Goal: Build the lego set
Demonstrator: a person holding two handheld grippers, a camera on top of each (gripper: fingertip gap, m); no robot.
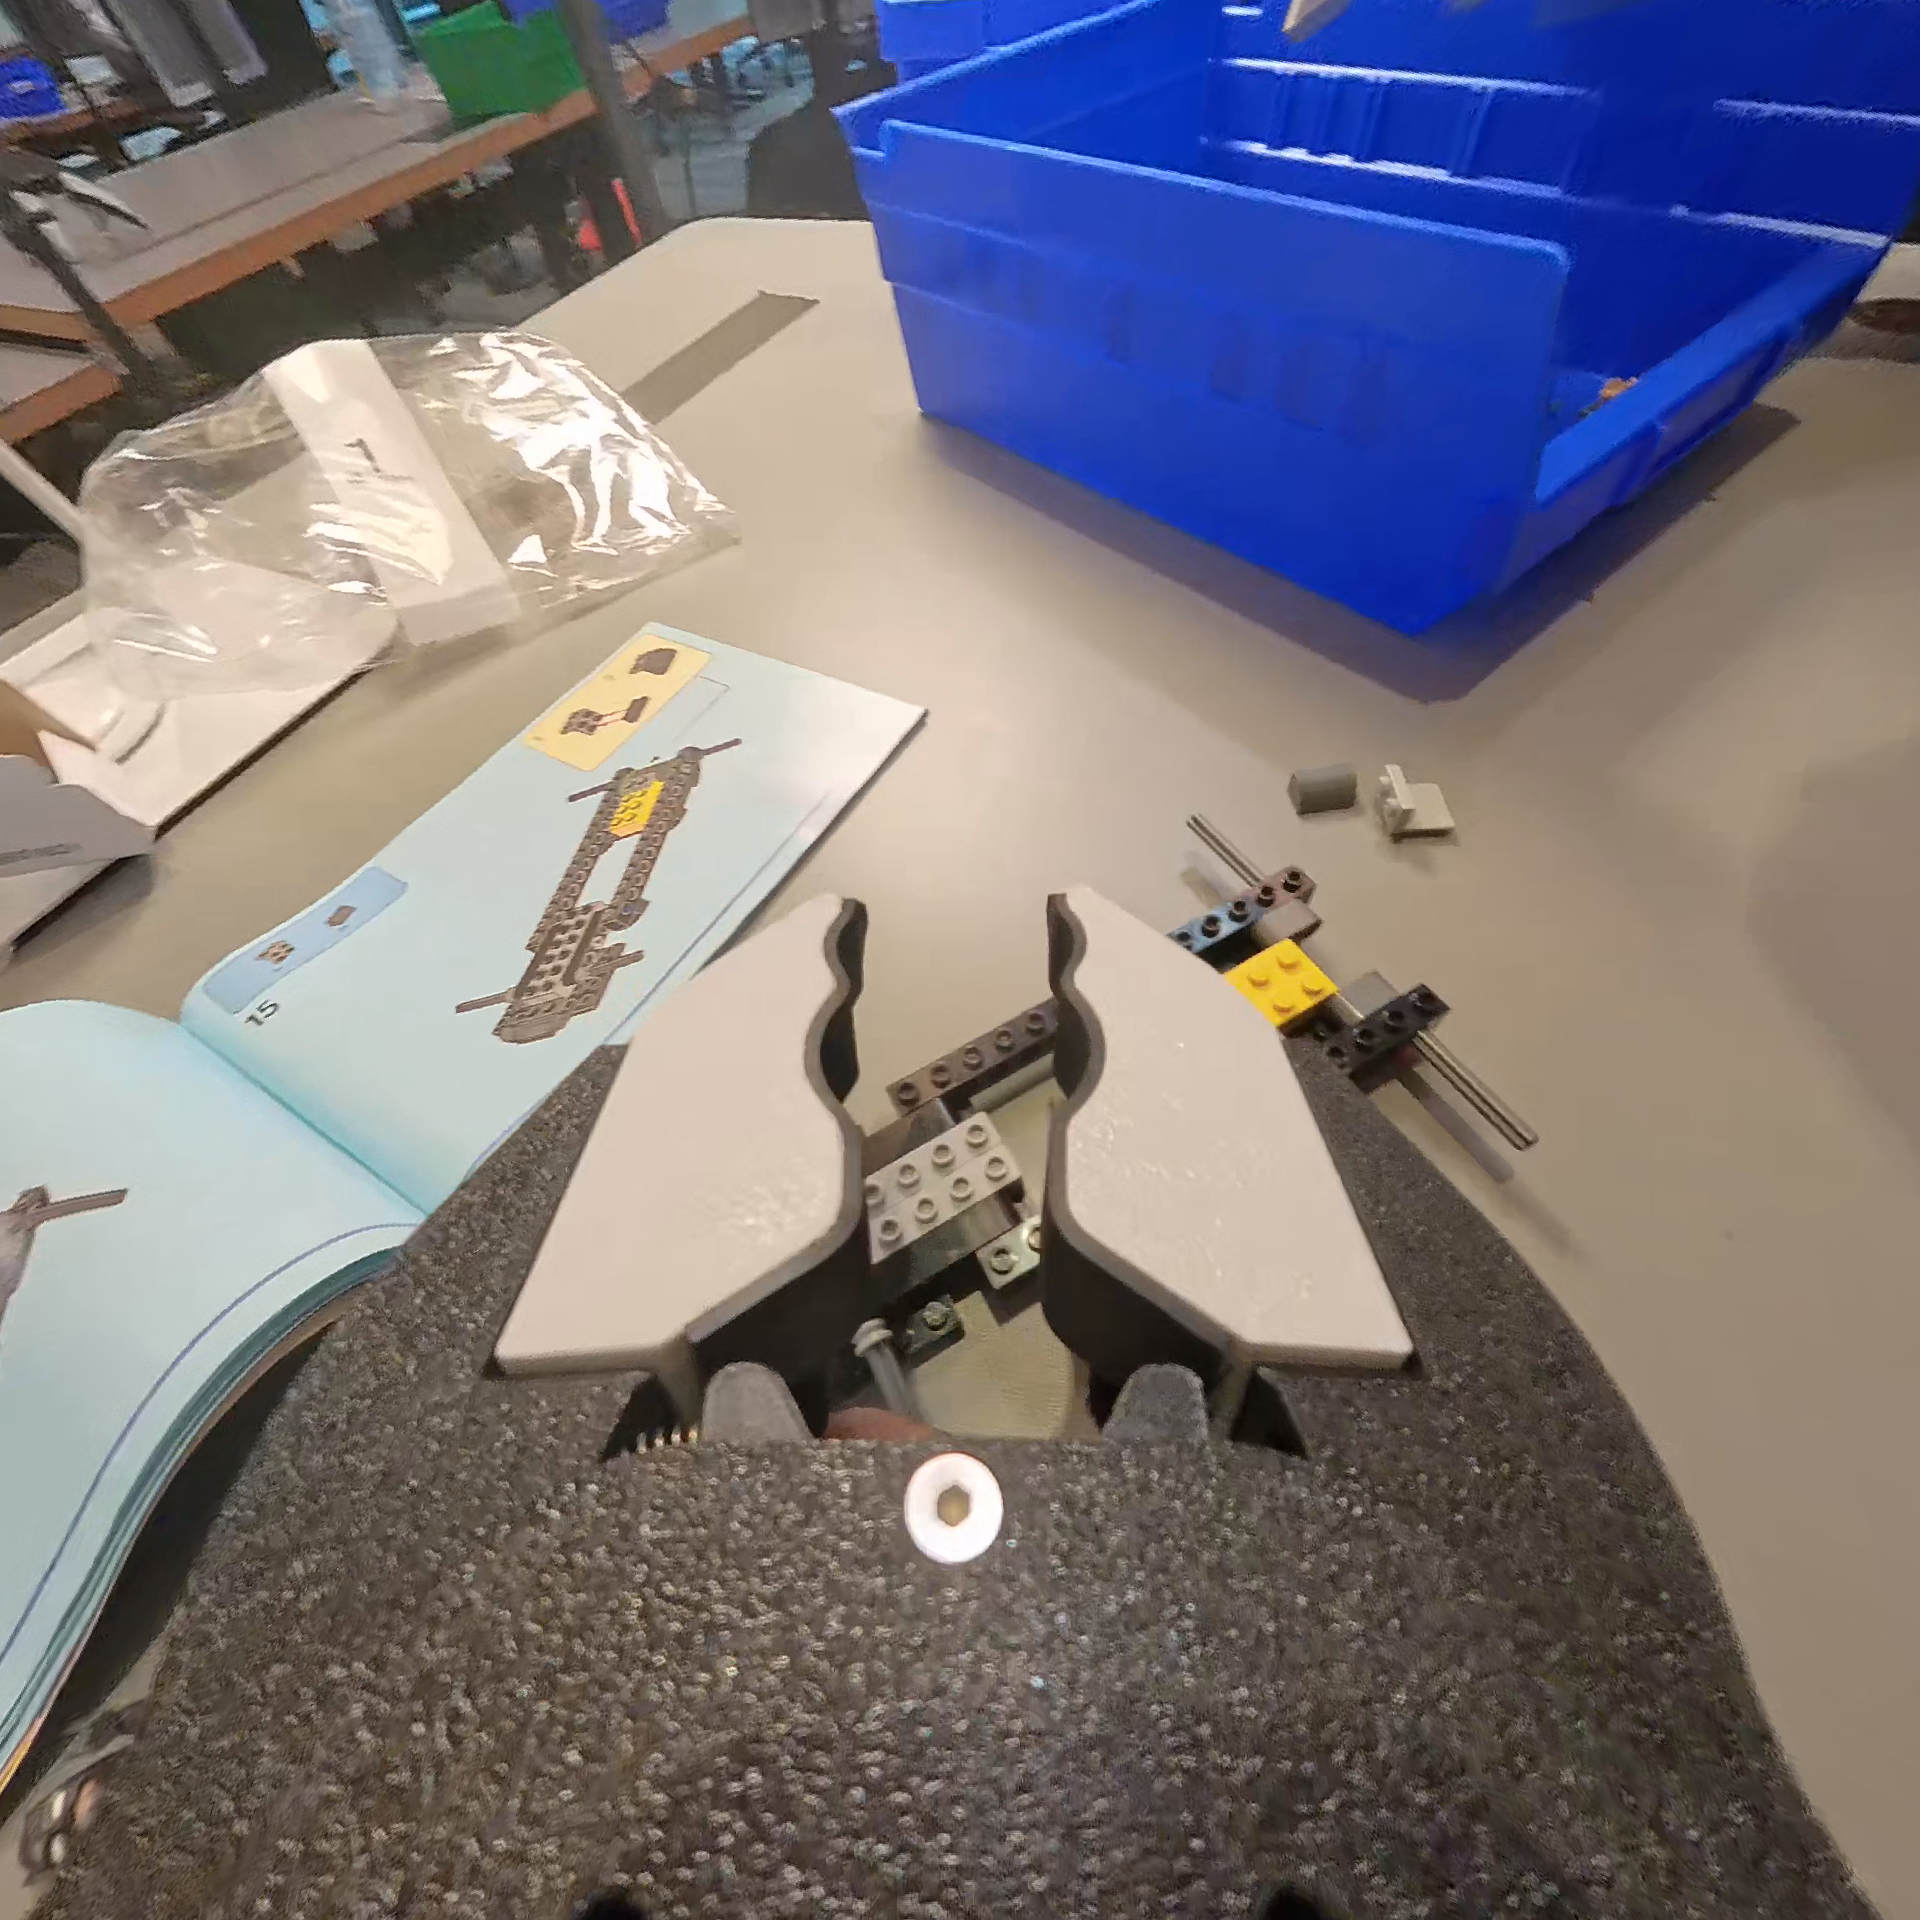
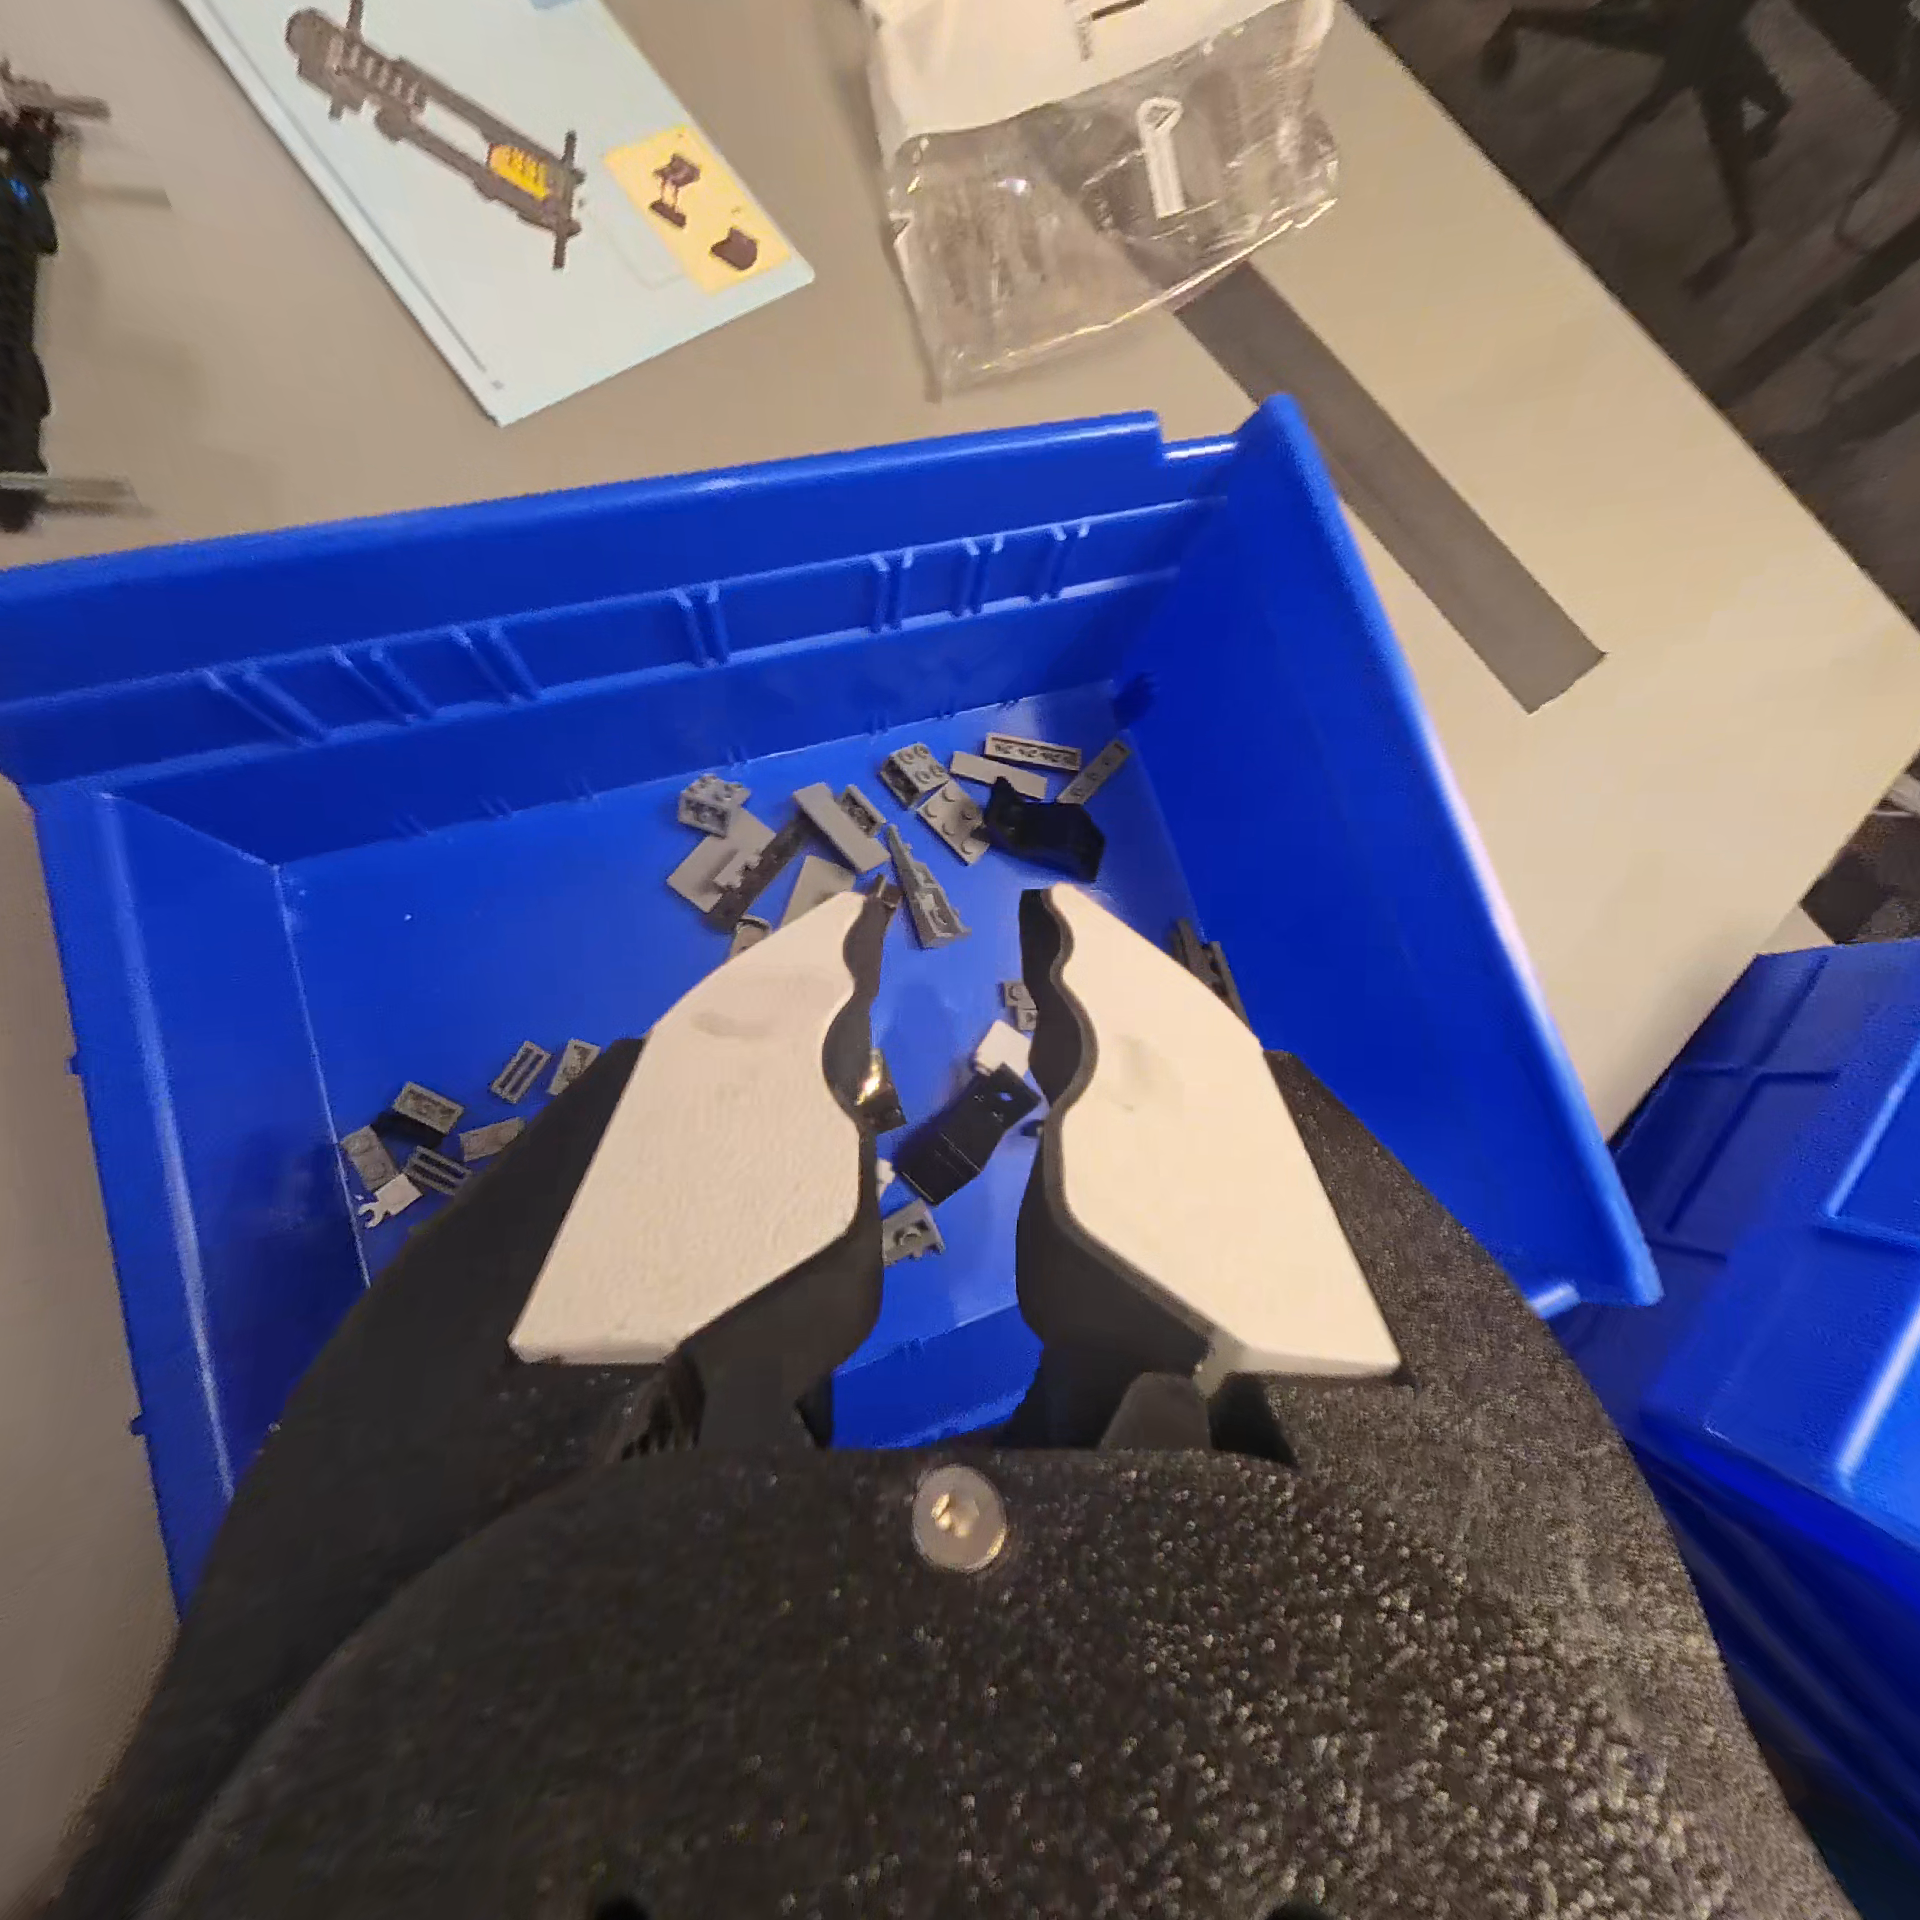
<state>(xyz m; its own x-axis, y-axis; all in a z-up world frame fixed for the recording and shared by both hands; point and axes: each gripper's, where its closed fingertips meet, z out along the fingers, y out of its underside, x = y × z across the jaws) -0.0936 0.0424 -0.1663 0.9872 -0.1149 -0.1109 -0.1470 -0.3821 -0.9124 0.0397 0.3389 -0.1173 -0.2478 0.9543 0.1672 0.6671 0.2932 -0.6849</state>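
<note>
Bricks [image 2: 935,821] litter the blue bin [image 2: 644,623] beneath the open, bare right hand-held gripper [image 2: 945,909]. Left hand-held gripper [image 1: 956,914] straddles a brick frame [image 1: 971,1060], seemingly gripping it; booklet [image 1: 582,831] at 10 o'clock.

Left hand-held gripper [image 1: 954,925]: angled down, grey-faced fingers [image 1: 727,1122] apart with a clear gap at the tips, pads not pressing anything. Right hand-held gripper [image 2: 940,914]: tilted steeply down, white-faced fingers [image 2: 1174,1122] parted somewhat less, nothing gripped between the tips.
</note>
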